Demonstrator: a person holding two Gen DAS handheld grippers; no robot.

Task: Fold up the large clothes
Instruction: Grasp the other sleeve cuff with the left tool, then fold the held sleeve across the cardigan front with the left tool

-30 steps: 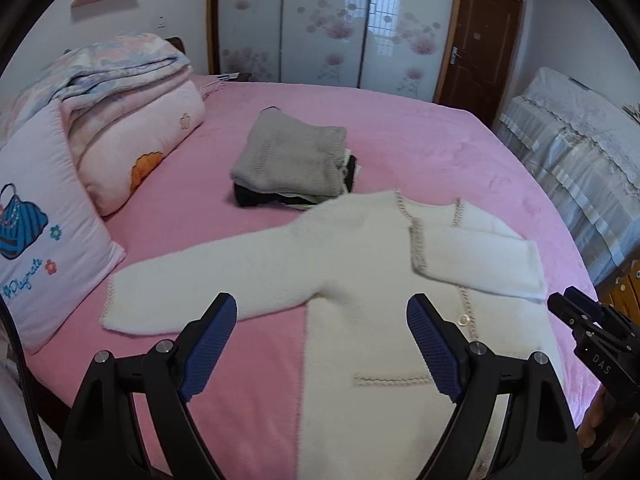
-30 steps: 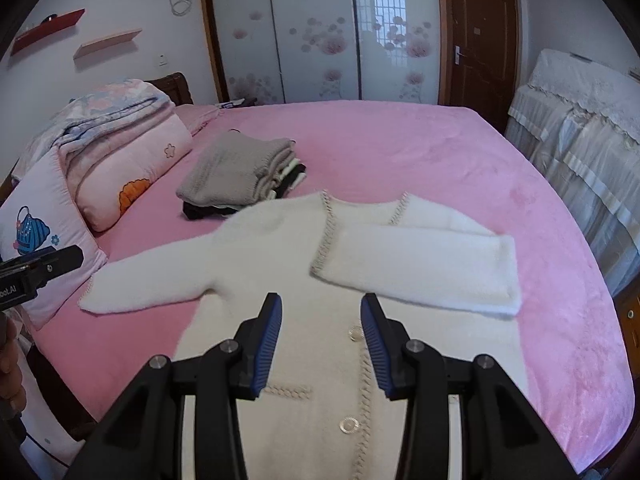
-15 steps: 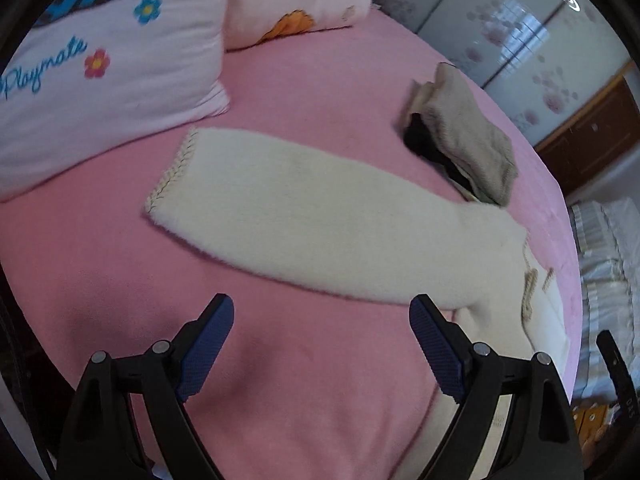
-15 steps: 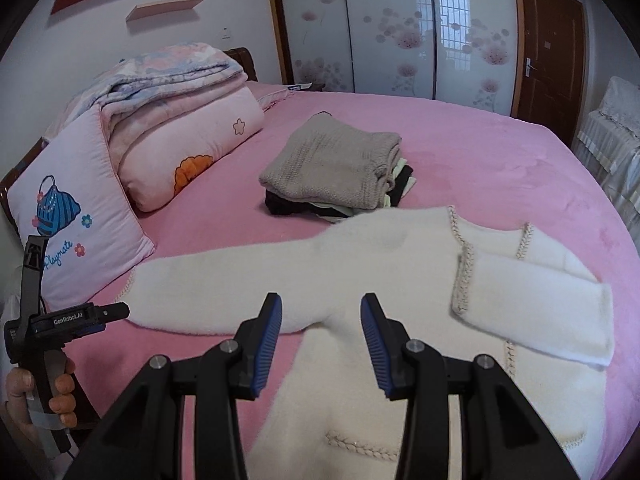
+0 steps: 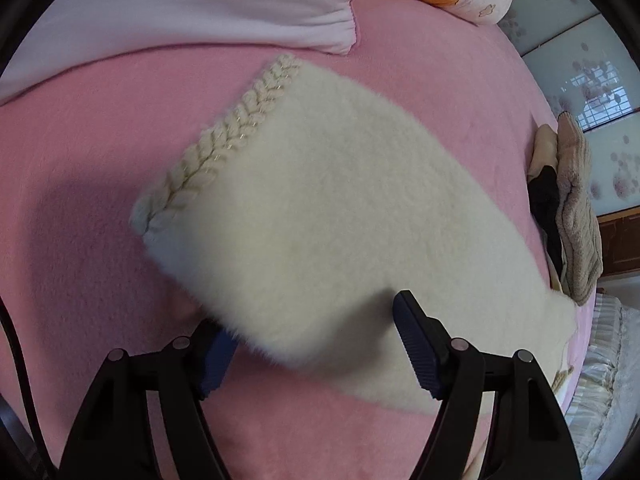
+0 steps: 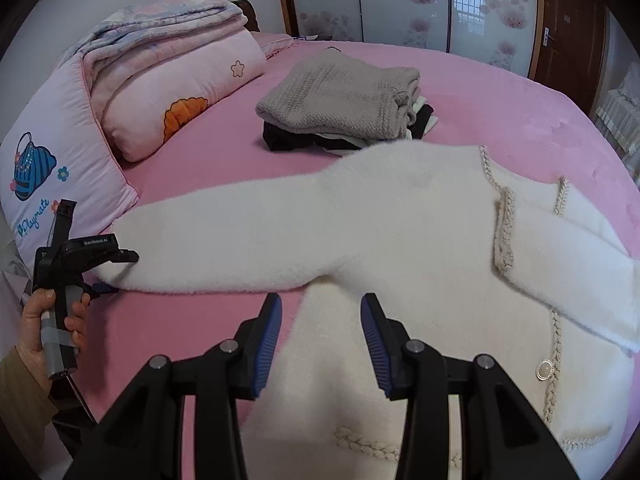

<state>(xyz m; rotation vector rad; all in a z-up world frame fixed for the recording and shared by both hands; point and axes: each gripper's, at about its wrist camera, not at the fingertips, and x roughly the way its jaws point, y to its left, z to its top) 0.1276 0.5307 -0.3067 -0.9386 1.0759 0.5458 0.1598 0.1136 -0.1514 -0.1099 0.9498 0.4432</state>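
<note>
A fluffy white cardigan [image 6: 420, 260] lies flat on the pink bed [image 6: 500, 112]. One sleeve is folded across its chest; the other sleeve [image 5: 320, 216] stretches out to the left, ending in a braided cuff [image 5: 216, 148]. My left gripper [image 5: 312, 348] is open around the sleeve's near edge by the cuff, one finger under the fabric and one over it; it also shows in the right wrist view [image 6: 116, 270]. My right gripper [image 6: 320, 340] is open and empty, above the cardigan's body near the armpit.
A stack of folded clothes with a grey knit on top [image 6: 340, 100] sits behind the cardigan. A "Playmate" pillow [image 6: 52, 168] and folded quilts [image 6: 172, 64] lie at the left. Wardrobe doors [image 6: 400, 0] stand behind the bed.
My left gripper has dropped down to the outstretched sleeve's cuff end and now straddles its edge. My right gripper has swung left and lower over the cardigan.
</note>
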